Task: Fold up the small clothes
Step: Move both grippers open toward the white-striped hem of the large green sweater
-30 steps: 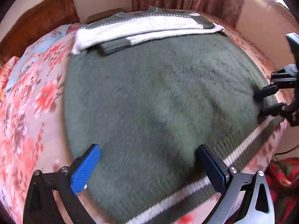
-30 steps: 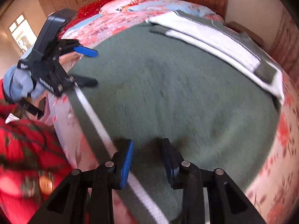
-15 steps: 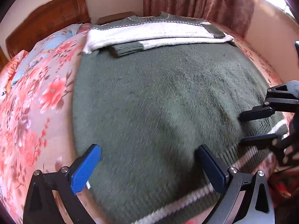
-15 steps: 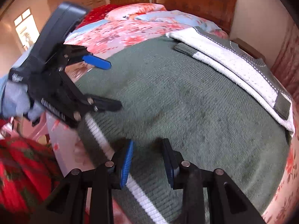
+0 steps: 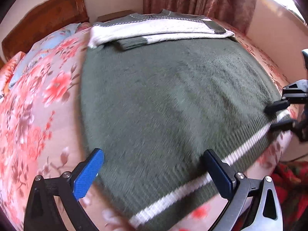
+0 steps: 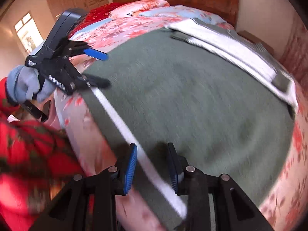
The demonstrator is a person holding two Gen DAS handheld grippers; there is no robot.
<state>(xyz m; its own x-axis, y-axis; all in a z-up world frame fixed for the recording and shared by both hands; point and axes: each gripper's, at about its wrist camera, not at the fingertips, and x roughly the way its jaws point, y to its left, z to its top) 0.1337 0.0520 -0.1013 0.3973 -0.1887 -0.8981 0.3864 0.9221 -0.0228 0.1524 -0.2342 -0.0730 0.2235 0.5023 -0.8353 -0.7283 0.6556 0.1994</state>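
My right gripper (image 6: 152, 163) now straddles the sweater's (image 6: 192, 104) hem (image 6: 123, 127): the white stripe runs up between its two blue pads, which stand partly apart, one on either side of the ribbing. Its jaws have just closed a little, but I see a gap at each pad, so I judge the cloth is between them and not yet pinched. Half a second ago that gripper sat further in over the green body; it has since slid back to the hem at the bed's (image 6: 134, 27) near edge.

My left gripper (image 5: 154, 171) is spread wide over the other end of the same hem, one pad off the sweater's side over the floral cover, the other on the ribbing near the stripe. It holds nothing and has barely shifted.

The sweater lies flat, front down, across the bed, hem at the near edge and neck towards the far side, with both sleeves (image 5: 157, 32) folded across the top.

So both grippers are lined up on the hem corners. I read this as the set-up for lifting the hem and carrying it up to the neck; both still need to close on the cloth first.
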